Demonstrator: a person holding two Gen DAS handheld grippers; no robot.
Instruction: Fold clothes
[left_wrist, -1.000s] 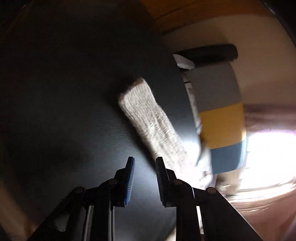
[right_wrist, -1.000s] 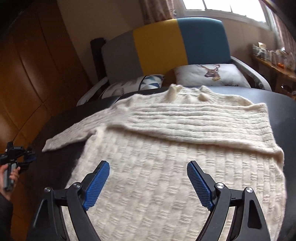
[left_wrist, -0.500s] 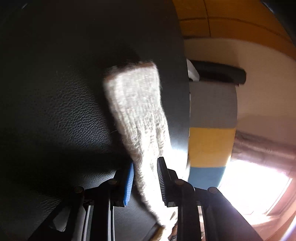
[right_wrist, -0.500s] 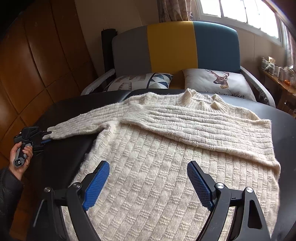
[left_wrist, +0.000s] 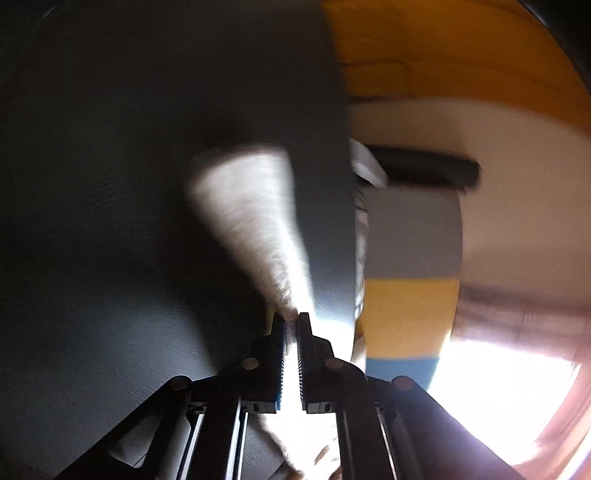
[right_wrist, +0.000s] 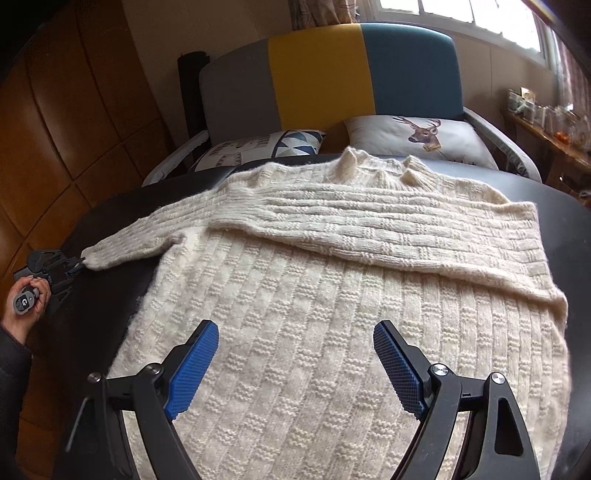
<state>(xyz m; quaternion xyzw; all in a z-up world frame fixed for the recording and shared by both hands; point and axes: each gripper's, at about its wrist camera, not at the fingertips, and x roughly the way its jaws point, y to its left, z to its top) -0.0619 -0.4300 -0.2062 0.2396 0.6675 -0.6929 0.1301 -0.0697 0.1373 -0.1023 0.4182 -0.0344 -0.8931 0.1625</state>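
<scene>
A cream knitted sweater (right_wrist: 332, 314) lies flat on the dark table (right_wrist: 576, 229). One sleeve (right_wrist: 369, 229) is folded across its chest. The other sleeve (right_wrist: 140, 240) stretches out to the left, and my left gripper (right_wrist: 75, 263), held by a person's hand (right_wrist: 22, 295), has its jaws closing on that cuff. In the left wrist view, the blurred sleeve (left_wrist: 251, 214) narrows into the nearly shut left gripper (left_wrist: 293, 319), with wool pinched between the pads. My right gripper (right_wrist: 295, 332) hovers wide open over the sweater's lower body, holding nothing.
Behind the table stands an armchair (right_wrist: 314, 74) in grey, yellow and blue with a deer cushion (right_wrist: 417, 136) and a patterned cushion (right_wrist: 258, 147). Wooden panelling (right_wrist: 55, 129) runs along the left. At the far right is a shelf with small jars (right_wrist: 546, 118).
The left gripper came up around the sleeve's end and closed on it. The sleeve now lies drawn out toward the left. The right gripper stays open over the sweater.
</scene>
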